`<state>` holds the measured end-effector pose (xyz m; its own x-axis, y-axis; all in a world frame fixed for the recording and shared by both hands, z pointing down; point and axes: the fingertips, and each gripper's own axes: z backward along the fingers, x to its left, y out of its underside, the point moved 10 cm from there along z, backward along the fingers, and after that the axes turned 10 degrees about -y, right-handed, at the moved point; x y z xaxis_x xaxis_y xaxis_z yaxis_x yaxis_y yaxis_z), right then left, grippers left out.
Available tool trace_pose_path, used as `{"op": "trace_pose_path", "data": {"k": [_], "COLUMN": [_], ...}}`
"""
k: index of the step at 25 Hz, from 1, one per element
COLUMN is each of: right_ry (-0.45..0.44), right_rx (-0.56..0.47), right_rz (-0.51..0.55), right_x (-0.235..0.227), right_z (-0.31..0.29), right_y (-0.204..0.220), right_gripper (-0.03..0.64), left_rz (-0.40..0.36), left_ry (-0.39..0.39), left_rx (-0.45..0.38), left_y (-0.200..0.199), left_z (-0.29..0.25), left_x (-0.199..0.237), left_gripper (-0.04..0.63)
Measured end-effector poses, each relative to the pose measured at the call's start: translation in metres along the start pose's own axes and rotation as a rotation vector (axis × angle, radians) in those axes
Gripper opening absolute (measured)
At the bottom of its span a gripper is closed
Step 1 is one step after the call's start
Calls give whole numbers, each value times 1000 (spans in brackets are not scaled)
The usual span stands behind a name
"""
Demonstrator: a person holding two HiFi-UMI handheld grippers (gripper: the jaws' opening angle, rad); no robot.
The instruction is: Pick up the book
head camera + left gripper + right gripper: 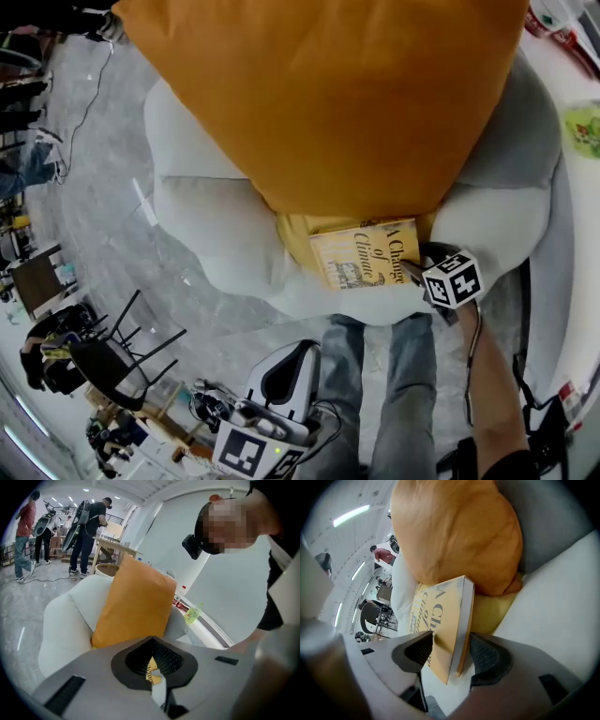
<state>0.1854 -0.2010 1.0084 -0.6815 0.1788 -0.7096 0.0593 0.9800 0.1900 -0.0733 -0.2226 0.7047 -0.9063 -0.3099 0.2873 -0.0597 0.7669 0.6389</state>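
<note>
A yellow book (364, 253) lies on a yellow cushion (492, 609) at the front of a white armchair (206, 216), just below a big orange pillow (328, 94). My right gripper (414, 269) is at the book's right edge. In the right gripper view its jaws straddle the book (443, 625) and the right gripper (450, 656) stands open, with a small gap at the spine side. My left gripper (298, 361) hangs low in front of the chair, apart from the book. In its own view the left gripper (152, 641) is shut and empty, with a sliver of the book (152, 674) behind it.
The person's jeans-clad legs (375, 394) stand before the armchair. Black chairs (112, 361) and clutter sit at the lower left on the grey floor. A white ledge with bottles (192, 613) runs to the right. Other people (89, 531) stand far behind.
</note>
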Motion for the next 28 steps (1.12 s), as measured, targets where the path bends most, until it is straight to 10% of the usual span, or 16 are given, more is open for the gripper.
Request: {"op": "trace_pose_path", "data": {"k": [17,28], "right_ry": [-288,-368], "right_rx": [156,92], "right_rz": [-118,68], "right_x": [-21,84], "right_z": [-18,-4], "right_y": [-18,-54], "right_gripper": [233,178], "left_rz": [10,20], "left_ry": [-4,27], "left_rx": [14,-51], "left_y": [-4,-35], "left_z": [-2,18], "left_x": [15,9], "left_gripper": [9,9]}}
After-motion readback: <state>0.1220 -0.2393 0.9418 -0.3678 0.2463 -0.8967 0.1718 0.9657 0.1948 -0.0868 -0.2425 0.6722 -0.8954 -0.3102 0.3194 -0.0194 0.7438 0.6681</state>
